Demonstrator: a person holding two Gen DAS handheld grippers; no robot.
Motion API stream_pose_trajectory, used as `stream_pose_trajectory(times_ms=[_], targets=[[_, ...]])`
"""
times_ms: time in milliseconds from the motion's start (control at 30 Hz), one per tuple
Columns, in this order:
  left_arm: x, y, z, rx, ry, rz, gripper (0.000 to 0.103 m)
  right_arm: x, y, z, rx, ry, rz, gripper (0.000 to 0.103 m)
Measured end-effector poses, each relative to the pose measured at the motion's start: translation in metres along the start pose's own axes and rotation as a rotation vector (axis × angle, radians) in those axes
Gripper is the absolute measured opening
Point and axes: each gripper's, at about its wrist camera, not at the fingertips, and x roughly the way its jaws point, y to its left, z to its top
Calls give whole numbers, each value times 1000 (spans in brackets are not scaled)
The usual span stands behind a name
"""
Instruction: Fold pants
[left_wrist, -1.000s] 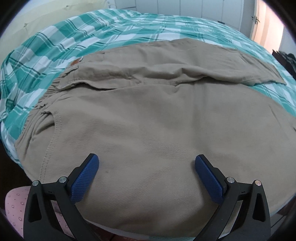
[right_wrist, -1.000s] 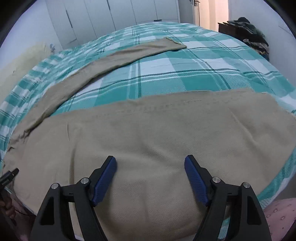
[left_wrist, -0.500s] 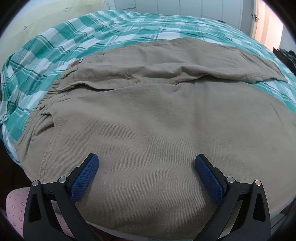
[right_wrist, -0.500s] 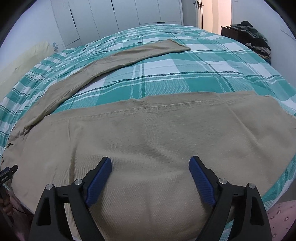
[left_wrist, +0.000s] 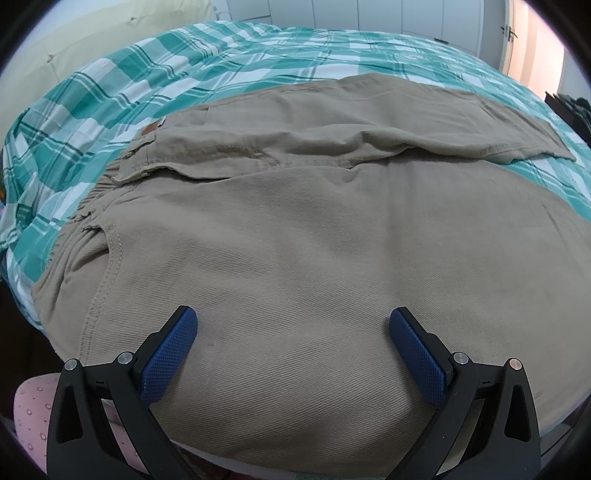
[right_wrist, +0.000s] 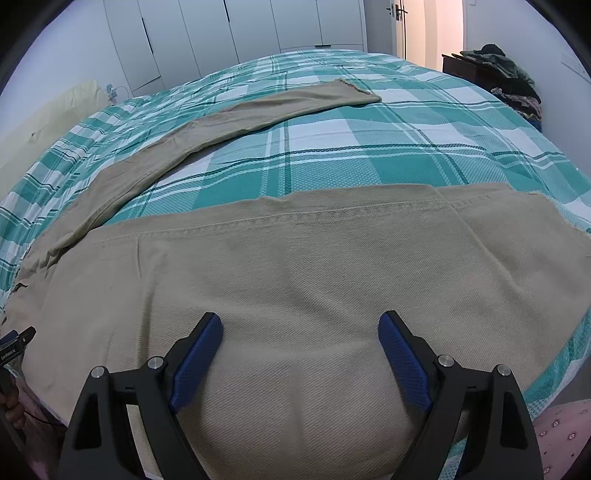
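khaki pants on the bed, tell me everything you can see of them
The khaki pants are tan twill with visible stitched seams, a gathered elastic waistband at the left and a small brown patch near it. They lie spread flat on the teal plaid bedspread, legs apart: one leg angles away toward the far side, its hem frayed. Both open claws hang over the near leg, gripping nothing.

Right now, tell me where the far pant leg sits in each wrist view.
Left wrist: far pant leg runs across the upper middle, hem at right.
Right wrist: far pant leg slants from lower left up to its hem at top centre.
Shared landmark: green plaid bedspread.
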Motion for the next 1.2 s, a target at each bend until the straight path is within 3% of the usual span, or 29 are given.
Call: stream_pose_trajectory(times_ms=[1200], targets=[[1, -1, 0, 6, -3, 9, 102, 1, -1, 1, -5, -2, -3, 87]])
